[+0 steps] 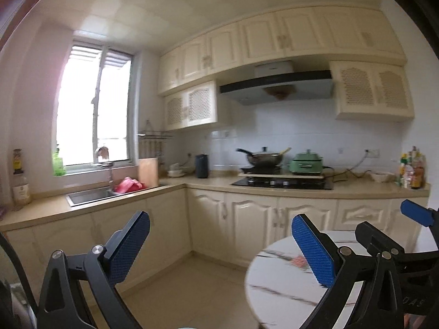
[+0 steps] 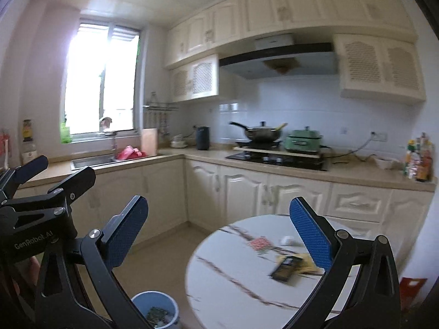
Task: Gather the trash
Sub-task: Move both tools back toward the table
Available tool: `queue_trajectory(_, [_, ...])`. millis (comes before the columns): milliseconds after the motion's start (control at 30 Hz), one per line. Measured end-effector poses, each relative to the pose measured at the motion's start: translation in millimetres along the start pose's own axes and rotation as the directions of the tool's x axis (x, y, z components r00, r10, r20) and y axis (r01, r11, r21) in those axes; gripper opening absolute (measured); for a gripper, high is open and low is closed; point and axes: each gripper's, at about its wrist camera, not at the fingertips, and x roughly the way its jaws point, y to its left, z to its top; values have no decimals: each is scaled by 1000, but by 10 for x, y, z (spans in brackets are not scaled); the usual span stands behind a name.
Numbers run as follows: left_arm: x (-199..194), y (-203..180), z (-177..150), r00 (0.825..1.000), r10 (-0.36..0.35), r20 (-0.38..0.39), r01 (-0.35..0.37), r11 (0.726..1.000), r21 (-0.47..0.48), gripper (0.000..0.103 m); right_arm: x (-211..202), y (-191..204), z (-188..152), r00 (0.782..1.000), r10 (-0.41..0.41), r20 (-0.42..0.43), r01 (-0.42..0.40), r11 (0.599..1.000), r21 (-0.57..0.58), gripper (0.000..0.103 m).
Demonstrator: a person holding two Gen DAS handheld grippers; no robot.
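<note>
The left gripper [image 1: 221,242] stands wide open with nothing between its blue ribbed pads; the right gripper [image 2: 219,237] is also fully spread and empty. Both are raised above the work, so the view is shaken and a hasty descent could miss a piece or push it off the table.

Low on the left, the round pale-blue plastic bin [image 2: 156,305] stands on the beige tiled floor just beside the table edge; some printed waste already lies inside; it looks light and could tip if a finger strikes its rim.

To the right, the round white marble-patterned table top [image 2: 233,288] looks smooth and glossy, so flat things may slide on it. On it lie a small red-and-white patterned wrapper [image 2: 259,243], a small crumpled white scrap [image 2: 286,240], and a flat black rectangular packet [image 2: 286,270] resting on a yellowish sheet [image 2: 306,264]; I judge these thin pieces hard to pinch, and two could come up together.
</note>
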Motion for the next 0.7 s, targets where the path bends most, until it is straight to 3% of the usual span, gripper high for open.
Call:
queue_trajectory(100, [79,-184,-20,998,-57,-14,57,998,26,102,-120,-277,5,997,-73,-1,73,997,9,103])
queue_trajectory(267, [541,-356,139,990,-132,-58,135,990,49,103,-140,-740,-48,985,-171,-37,173,984,40,103])
queue_trajectory(467, [1437,-412,234,963,-165,-215,183,981,63,102,183,-1239,-144,970,-221,-103,228,971,73,103])
queue_trajectory(600, [2086,-382,140,926,-173,-337,196,980,35,102,510,-1551,-268,952,-254,-170,271,959,82,103])
queue_trajectory(700, [2605,-419,-1,868,-207,-451,227,974,-10,102,847,-1775,-449,932,-269,-241,299,949,97,103])
